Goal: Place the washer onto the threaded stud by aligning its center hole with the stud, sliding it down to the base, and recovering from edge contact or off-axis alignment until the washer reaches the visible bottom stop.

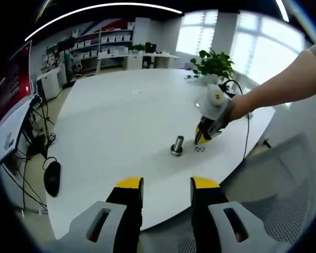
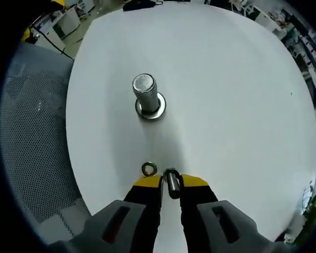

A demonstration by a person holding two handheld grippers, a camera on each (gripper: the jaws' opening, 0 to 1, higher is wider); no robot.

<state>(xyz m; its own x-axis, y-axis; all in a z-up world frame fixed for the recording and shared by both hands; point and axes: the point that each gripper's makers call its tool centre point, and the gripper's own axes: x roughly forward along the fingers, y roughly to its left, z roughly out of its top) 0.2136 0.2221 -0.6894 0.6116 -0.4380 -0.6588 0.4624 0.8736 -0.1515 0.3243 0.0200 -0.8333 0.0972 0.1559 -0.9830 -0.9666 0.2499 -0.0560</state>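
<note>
White table [image 2: 242, 95]: washer [image 2: 171, 182] clamped in right hand-held gripper [image 2: 171, 182], near stud [image 2: 146, 95].

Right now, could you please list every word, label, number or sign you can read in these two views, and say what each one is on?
No text can be read in either view.
Red screen at the room's edge: markings too blurred to read.
Shelf boxes: labels too small.
Stud, washer, table: no markings seen.
</note>
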